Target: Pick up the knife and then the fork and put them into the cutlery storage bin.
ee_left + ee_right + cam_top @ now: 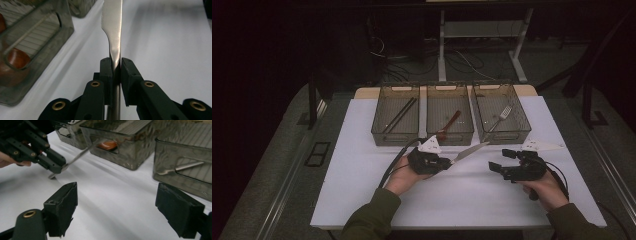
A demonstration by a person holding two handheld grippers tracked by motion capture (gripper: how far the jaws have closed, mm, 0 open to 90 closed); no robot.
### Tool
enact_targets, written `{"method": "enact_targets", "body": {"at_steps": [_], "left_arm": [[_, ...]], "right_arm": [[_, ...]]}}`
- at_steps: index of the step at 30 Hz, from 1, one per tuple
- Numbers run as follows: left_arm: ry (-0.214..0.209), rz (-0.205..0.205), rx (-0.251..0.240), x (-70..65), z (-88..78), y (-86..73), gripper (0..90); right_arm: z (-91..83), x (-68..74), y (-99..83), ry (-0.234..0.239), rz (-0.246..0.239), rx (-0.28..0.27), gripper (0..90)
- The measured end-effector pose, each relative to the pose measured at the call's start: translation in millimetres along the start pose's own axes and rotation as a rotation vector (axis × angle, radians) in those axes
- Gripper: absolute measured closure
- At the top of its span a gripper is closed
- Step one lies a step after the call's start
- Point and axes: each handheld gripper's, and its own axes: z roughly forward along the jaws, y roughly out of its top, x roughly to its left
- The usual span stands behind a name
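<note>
Knife (469, 150) sits clamped by its handle in the left gripper (447, 163), blade aimed toward the three bins (450, 137), likely for sorting beside the fork (500, 117). Right gripper (501, 161) waits nearby, jaws wide and empty, leaving room.

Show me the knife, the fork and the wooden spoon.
knife (470, 151), high view, on the blade.
fork (504, 112), high view, on the tines.
wooden spoon (451, 122), high view, on the handle.
</note>
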Motion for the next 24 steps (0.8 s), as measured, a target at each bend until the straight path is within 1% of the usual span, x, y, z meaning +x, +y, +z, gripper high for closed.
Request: {"method": "enact_targets", "body": {"at_steps": [3, 6, 9, 10, 11, 12, 14, 15, 17, 18, 20, 22, 24], "left_arm": [[0.002, -0.005, -0.03, -0.7, -6.4, 3.4, 79.2], [0.006, -0.008, -0.061, -3.1, -13.0, 7.3, 79.3], [0.014, -0.015, -0.082, -5.2, -16.6, 10.0, 79.4], [0.028, -0.02, -0.088, -6.1, -16.9, 11.0, 79.4], [0.042, -0.029, -0.095, -7.1, -16.9, 12.4, 79.5], [0.055, -0.034, -0.101, -7.8, -16.8, 13.1, 79.4], [0.099, -0.054, -0.121, -10.9, -15.6, 16.3, 79.4], [0.118, -0.064, -0.129, -12.4, -14.9, 18.1, 79.4], [0.142, -0.08, -0.14, -15.4, -12.7, 21.5, 79.4], [0.157, -0.086, -0.147, -17.2, -11.1, 23.3, 79.4], [0.18, -0.103, -0.161, -20.7, -7.6, 25.9, 79.4], [0.19, -0.116, -0.174, -22.5, -4.6, 27.7, 79.4], [0.2, -0.115, -0.177, -24.1, -1.6, 29.3, 79.4]], "right_arm": [[-0.9, 4.2, 3.3, 0.017, -0.011, -0.003, 14.9], [-1.8, 8.8, 7.6, 0.037, -0.01, -0.002, 13.7], [-1.6, 12.7, 12.9, 0.062, 0.002, -0.004, 13.5], [-1.2, 14.6, 14.9, 0.069, 0.007, -0.009, 14.3], [-0.1, 16.7, 17.2, 0.071, 0.013, -0.019, 16.7], [1.7, 19.4, 20.2, 0.081, 0.016, -0.024, 21.4], [4.8, 23.5, 24.8, 0.078, 0.016, -0.037, 25.2], [7.9, 25.6, 28.5, 0.086, 0.024, -0.047, 30.2], [12.1, 28.6, 33.4, 0.092, 0.028, -0.063, 38.6], [15.2, 29.8, 36.2, 0.107, 0.03, -0.068, 42.6], [22.0, 32.0, 41.5, 0.129, 0.038, -0.081, 48.7], [29.1, 34.3, 46.0, 0.14, 0.039, -0.079, 52.5], [35.8, 36.2, 49.7, 0.157, 0.051, -0.085, 57.2]]}}
